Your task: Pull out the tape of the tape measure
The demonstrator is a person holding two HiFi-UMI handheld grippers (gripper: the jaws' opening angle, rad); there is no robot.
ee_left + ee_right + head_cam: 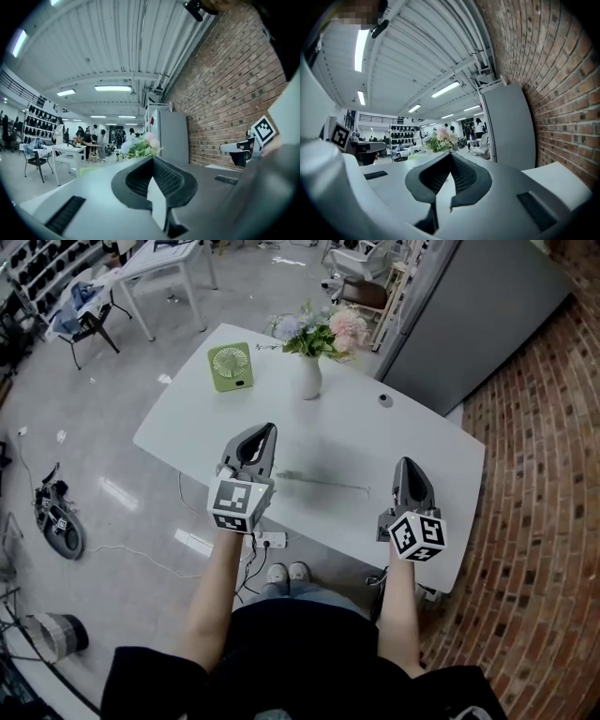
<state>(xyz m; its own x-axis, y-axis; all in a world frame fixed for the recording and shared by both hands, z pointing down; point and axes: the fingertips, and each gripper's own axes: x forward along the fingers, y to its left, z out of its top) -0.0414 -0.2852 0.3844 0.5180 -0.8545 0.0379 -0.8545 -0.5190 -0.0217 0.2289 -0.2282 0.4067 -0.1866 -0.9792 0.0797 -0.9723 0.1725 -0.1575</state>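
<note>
On the white table (431, 456) a thin grey-green strip (323, 482) lies flat between my two grippers. It is too small to tell whether it is the tape measure's tape. My left gripper (267, 431) hovers above the table's near left part, its jaws shut with nothing between them (152, 159). To the right, near the front edge, my right gripper (409, 464) is also shut and empty (450, 154). Both point toward the far side of the table. Neither touches the strip.
A green desk fan (231, 367) and a white vase of flowers (308, 374) stand at the table's far side, with a small dark object (385, 400) to their right. A brick wall (544, 474) runs along the right. Cables and a power strip (265, 540) lie on the floor.
</note>
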